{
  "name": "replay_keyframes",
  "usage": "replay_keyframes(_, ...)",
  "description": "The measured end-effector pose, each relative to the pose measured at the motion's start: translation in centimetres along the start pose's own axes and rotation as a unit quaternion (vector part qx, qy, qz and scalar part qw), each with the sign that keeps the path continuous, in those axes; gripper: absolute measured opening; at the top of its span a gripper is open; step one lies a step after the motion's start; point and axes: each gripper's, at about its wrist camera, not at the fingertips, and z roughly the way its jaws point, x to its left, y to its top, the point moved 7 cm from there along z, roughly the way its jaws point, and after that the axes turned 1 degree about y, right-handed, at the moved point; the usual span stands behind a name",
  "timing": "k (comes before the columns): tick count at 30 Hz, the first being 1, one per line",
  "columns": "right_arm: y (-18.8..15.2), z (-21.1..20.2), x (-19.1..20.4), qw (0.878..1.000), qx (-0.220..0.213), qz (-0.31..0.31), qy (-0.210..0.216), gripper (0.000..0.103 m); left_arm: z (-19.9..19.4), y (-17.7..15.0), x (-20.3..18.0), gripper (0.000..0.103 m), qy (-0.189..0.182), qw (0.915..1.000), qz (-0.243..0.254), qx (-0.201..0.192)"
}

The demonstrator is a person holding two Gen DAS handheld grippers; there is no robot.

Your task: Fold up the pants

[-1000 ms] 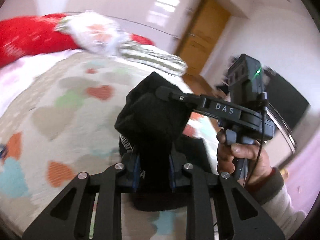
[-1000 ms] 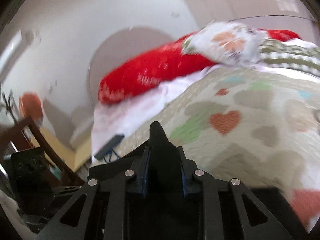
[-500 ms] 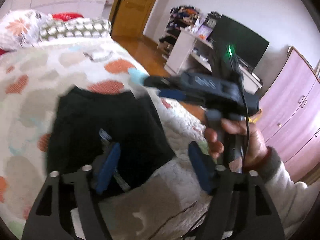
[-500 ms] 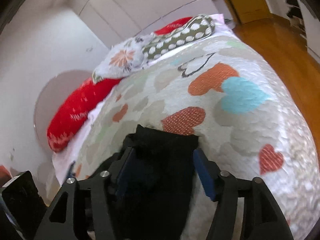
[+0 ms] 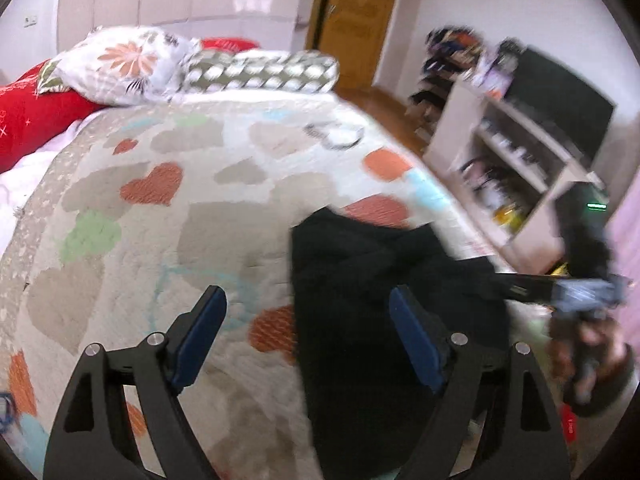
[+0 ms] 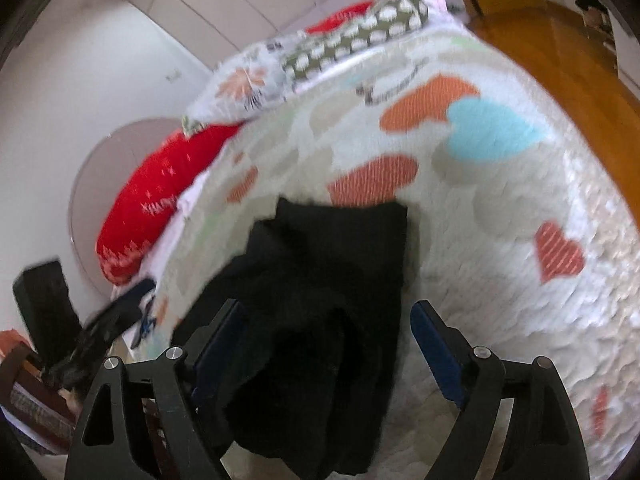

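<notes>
black pants [image 5: 360, 304] lying bunched and folded on the heart-print quilt [image 5: 160, 220], near the foot end of the bed, toward the quilt's right edge in the left wrist view. left gripper [image 5: 308, 312] hovering over the quilt, jaws wide apart, having just been opening; blue pads [image 5: 200, 332] pressing on nothing, the left pad over bare quilt, the right pad over the pants' edge, cloth not gripped. right gripper [image 6: 324, 328] also standing wide, jaws just been opening, black cloth lying loose between the blue fingers [image 6: 436, 344] without being pinched. in the left wrist view the right gripper is showing blurred at the right edge, a hand [image 5: 588, 364] wrapping its handle, green light glowing on top. floral pillow [image 5: 120, 64], spotted pillow [image 5: 260, 70] and red pillow [image 5: 32, 120] sitting at the head of the bed. white shelf unit [image 5: 512, 168] with a dark screen [image 5: 560, 92] standing beside the bed, wooden door [image 5: 356, 12] behind. both views blurring a lot.
</notes>
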Motion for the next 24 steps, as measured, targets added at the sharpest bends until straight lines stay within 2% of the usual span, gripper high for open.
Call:
replay_keyframes(1, -0.3, -0.1, 0.5, 1.000, -0.003, -0.011, 0.004, 0.079, 0.5, -0.2, 0.2, 0.084, 0.001, 1.0000, -0.001, 0.006)
replay_keyframes(2, -0.4, -0.3, 1.1, 1.000, -0.006, -0.030, 0.004, 0.063, 1.4, -0.3, 0.2, 0.084, 0.003, 0.9999, -0.004, 0.014)
replay_keyframes(3, -0.7, -0.3, 1.9, 0.998, -0.005, -0.062, -0.011, 0.051, 1.9, -0.4, 0.3, 0.084, 0.006, 0.9998, -0.004, 0.018)
replay_keyframes(4, -0.7, -0.3, 2.6, 0.995, -0.007, -0.095, -0.036, 0.024, 2.2, -0.4, 0.3, 0.084, 0.009, 0.9998, -0.005, 0.019)
replay_keyframes(5, -0.5, -0.3, 3.3, 0.989, -0.010, -0.129, -0.066, 0.014, 2.4, -0.4, 0.5, 0.084, 0.016, 0.9997, -0.008, 0.019)
replay_keyframes(7, 0.5, -0.5, 5.3, 0.979, -0.018, -0.184, -0.087, 0.013, 2.2, -0.2, 1.1, 0.084, 0.025, 0.9994, -0.023, 0.011)
replay_keyframes(10, 2.5, -2.3, 7.7, 0.961, -0.073, -0.248, -0.103, 0.012, 1.6, 0.2, 2.1, 0.084, 0.036, 0.9982, -0.048, -0.005)
replay_keyframes(12, 3.4, -2.0, 6.0, 0.955, -0.082, -0.247, -0.140, 0.013, 1.9, 0.2, 2.4, 0.084, 0.046, 0.9979, -0.046, 0.000)
replay_keyframes(13, 3.6, -1.4, 4.8, 0.958, -0.072, -0.234, -0.148, 0.013, 2.3, 0.1, 2.4, 0.084, 0.048, 0.9979, -0.042, 0.008)
replay_keyframes(15, 2.9, 1.3, 1.2, 0.966, -0.027, -0.198, -0.167, 0.022, 2.9, -0.2, 2.3, 0.084, 0.049, 0.9978, -0.038, 0.021)
replay_keyframes(17, 2.4, 1.9, -0.1, 0.966, -0.012, -0.185, -0.181, 0.045, 2.9, -0.5, 2.0, 0.084, 0.043, 0.9982, -0.031, 0.029)
replay_keyframes(19, 2.5, 0.1, 0.3, 0.971, -0.030, -0.178, -0.160, 0.051, 2.3, -0.6, 1.5, 0.084, 0.034, 0.9987, -0.028, 0.026)
replay_keyframes(20, 3.1, -1.4, 0.7, 0.971, -0.052, -0.175, -0.157, 0.061, 1.9, -0.7, 1.2, 0.084, 0.026, 0.9990, -0.028, 0.024)
replay_keyframes(21, 3.8, -2.3, 1.2, 0.970, -0.070, -0.174, -0.155, 0.065, 1.5, -0.8, 0.9, 0.084, 0.019, 0.9991, -0.030, 0.023)
replay_keyframes(22, 4.8, -3.3, 2.1, 0.970, -0.090, -0.177, -0.143, 0.068, 1.0, -1.0, 0.4, 0.084, 0.009, 0.9993, -0.030, 0.021)
replay_keyframes(24, 6.4, -3.5, 4.1, 0.973, -0.094, -0.189, -0.095, 0.068, 0.4, -1.6, -0.5, 0.084, -0.002, 0.9993, -0.031, 0.021)
